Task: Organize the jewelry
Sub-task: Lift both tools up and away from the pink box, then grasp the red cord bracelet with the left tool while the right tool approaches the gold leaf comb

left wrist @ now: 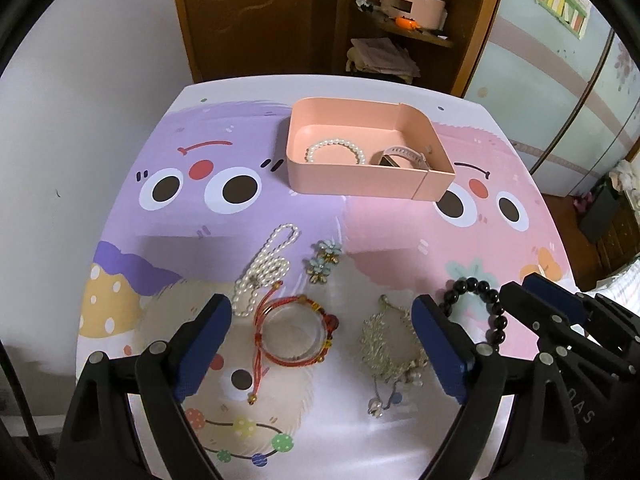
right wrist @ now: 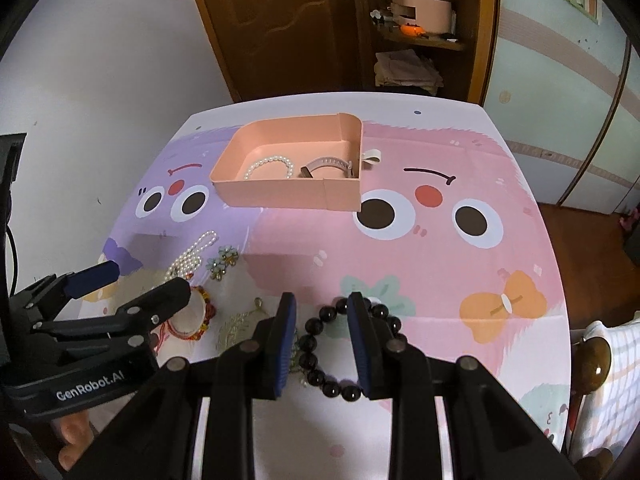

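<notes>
We see the left gripper with its fingers spread wide over the near part of the table, the red cord bracelet and the silver piece lying between them, untouched. Our right gripper is lower at the near edge, its fingers parted but narrower, straddling the black bead bracelet: part of the ring lies between the blue pads, while some beads curve outside the right one. We cannot tell whether either pad touches the beads. The bracelet lies flat on the cloth. Beyond the left gripper lie a pearl necklace and, just to its right, flower earrings. Farther back stands the pink tray, holding a pearl bracelet on its left side and a watch on its right. A white loop lies just outside the tray's right wall.
</notes>
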Motion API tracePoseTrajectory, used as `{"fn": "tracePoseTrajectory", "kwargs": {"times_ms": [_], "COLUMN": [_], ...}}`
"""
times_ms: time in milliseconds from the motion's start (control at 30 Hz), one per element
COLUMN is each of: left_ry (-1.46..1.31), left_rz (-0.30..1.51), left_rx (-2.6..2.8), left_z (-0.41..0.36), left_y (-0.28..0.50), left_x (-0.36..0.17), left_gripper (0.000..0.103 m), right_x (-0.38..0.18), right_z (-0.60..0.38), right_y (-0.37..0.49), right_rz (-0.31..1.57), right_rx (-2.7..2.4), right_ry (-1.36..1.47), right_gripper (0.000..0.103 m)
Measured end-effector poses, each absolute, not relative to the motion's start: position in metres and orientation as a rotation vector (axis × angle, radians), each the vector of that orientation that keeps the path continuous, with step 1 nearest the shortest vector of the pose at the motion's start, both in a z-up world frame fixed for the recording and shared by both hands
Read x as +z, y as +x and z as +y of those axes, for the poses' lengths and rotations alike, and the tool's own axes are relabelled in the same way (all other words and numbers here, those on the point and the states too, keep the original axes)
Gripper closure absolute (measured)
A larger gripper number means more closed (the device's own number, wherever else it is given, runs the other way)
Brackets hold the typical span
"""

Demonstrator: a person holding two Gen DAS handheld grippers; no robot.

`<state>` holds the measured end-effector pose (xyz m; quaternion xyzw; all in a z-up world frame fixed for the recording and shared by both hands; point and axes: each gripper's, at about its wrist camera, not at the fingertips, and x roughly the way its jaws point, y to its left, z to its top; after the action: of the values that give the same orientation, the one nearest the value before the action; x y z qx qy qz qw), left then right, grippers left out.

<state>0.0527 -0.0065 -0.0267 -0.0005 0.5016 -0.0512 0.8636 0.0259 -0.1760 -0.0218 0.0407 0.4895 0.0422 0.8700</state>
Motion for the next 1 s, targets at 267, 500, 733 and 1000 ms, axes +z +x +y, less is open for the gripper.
{"fn": "tracePoseTrajectory", "kwargs": {"times_ms": [267,500,733,1000], "left_ry": [0.062,-0.019,0.013,-0.029], "left_rz": [1.038,1.09,1.101,1.165], "left_rx": [-0.084,-0.092,-0.087,-0.089], "left_z": [-0.008,0.012,0.022,0.048], "left_y": [0.036,0.037,0.033,0.03], "left_x": [-0.038,-0.049,-0.053,-0.068], "left_gripper": [0.013,0.013,0.013,0.016], "right_x": [-0.029,-0.031,-0.047,-0.059], "right_z": [-0.178,-0.19,-0.207,-0.22], "right_y": [0.007,-0.001,0.002,0.002], "right_rz": [1.04,1.041,1.105,1.144], "right_rx": [0.11,0.104,0.076,0.062], "right_ry": [0.106,0.132,0.176,0.211], "right_gripper": [0.076,0.076,0.076,0.076]}}
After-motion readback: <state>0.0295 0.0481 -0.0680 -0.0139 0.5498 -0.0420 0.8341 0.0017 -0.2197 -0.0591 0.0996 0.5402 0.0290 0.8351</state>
